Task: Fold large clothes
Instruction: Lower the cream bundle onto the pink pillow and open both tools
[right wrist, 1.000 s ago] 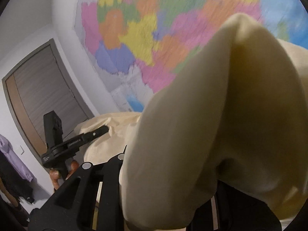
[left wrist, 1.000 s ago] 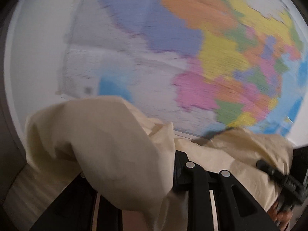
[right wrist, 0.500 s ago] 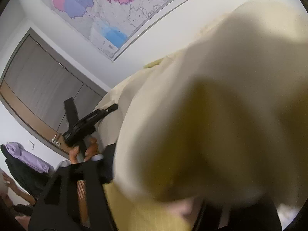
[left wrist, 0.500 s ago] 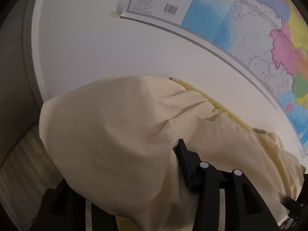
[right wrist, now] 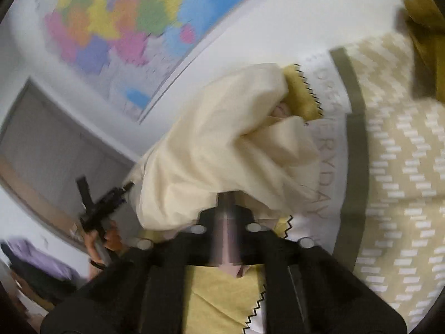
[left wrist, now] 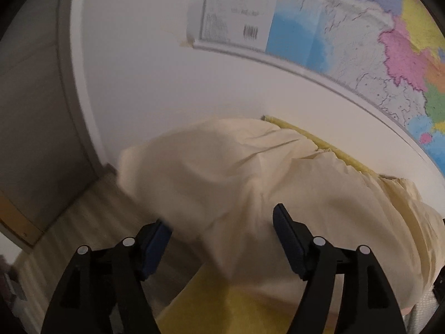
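You work in a room with a white wall [left wrist: 172,89], and the coloured map [left wrist: 361,33] on that wall is the landmark here. Nearest to you in the left wrist view, your left gripper [left wrist: 222,233] is released: its two fingers stand wide apart, and the cream garment [left wrist: 250,178] is draped between and beyond them, not pinched. Below the garment's front edge a yellow fabric [left wrist: 230,306] shows, and a yellow edge also runs along its far side, below the map. To the left of the map, a grey door [left wrist: 33,128] stands, with pale floor [left wrist: 91,222] under it. In the right wrist view, your right gripper [right wrist: 226,208] looks clenched on the cream garment [right wrist: 222,144]; the fingers are pressed together and the cloth rises in a bunch from them, but the picture is blurred there. The bunch hangs below the map [right wrist: 116,19]. Your left gripper [right wrist: 103,206] appears to the left of the cloth, under the door [right wrist: 55,144]. To the right of the map lies a bedding with a beige zigzag pattern [right wrist: 403,167] and a white cloth with grey letters [right wrist: 328,150].
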`<state>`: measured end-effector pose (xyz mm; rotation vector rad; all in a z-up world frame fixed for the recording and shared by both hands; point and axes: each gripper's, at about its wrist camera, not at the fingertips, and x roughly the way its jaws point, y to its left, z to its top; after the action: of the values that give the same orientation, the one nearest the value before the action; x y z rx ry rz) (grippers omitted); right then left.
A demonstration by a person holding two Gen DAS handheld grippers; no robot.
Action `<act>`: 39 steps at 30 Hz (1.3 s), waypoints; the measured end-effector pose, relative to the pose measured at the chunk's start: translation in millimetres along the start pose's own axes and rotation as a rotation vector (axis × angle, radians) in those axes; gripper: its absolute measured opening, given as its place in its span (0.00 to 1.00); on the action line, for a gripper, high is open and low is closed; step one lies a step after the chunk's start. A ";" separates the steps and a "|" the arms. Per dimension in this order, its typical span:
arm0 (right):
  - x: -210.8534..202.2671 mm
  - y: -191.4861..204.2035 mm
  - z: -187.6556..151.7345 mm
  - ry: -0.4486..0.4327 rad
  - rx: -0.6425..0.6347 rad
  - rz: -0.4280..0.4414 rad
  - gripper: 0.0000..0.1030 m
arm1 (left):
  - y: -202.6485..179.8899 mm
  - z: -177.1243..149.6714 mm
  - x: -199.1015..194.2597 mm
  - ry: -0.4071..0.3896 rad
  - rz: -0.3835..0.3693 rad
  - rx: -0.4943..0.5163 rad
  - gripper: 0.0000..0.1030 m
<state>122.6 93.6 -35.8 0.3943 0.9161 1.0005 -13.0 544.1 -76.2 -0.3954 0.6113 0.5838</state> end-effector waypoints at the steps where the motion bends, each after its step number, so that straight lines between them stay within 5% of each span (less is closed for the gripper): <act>1: -1.5 7.3 -4.0 -0.010 -0.046 0.006 0.01 | -3.1 -2.5 -8.7 -0.025 0.002 -0.003 0.68; 4: -13.1 22.6 -9.6 0.001 -0.141 -0.010 0.01 | -5.5 -11.1 -38.9 -0.093 -0.011 0.011 0.72; 6: -17.8 27.2 -11.0 0.039 -0.190 -0.100 0.02 | -19.4 -13.9 -47.5 -0.101 -0.059 0.047 0.72; 8: -30.2 38.2 -4.7 -0.015 -0.231 -0.126 0.09 | -40.2 -18.8 -50.4 -0.096 -0.127 0.114 0.73; 11: -33.5 60.6 23.3 -0.116 -0.273 -0.162 0.52 | -74.7 -27.5 -52.5 -0.092 -0.182 0.195 0.73; 16: -2.6 61.8 56.1 -0.110 -0.304 -0.209 0.52 | -116.1 -43.6 -46.7 -0.066 -0.250 0.258 0.75; 22: 56.7 12.7 28.0 0.164 -0.267 -0.283 0.39 | -131.6 -61.4 -16.0 -0.007 -0.239 0.301 0.76; 28: 25.1 22.6 24.9 0.081 -0.268 -0.294 0.45 | -134.7 -60.8 -23.9 -0.019 -0.225 0.299 0.76; 32: 7.6 48.5 22.1 -0.007 -0.331 -0.286 0.57 | -134.3 -64.8 -41.0 -0.040 -0.219 0.298 0.76; 39: 28.0 83.7 14.0 0.009 -0.443 -0.242 0.59 | -148.4 -73.2 -54.7 -0.057 -0.248 0.307 0.81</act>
<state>94.4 161.9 14.5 -0.0928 0.7045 0.9491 11.0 371.6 -70.8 -0.1607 0.5757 0.2571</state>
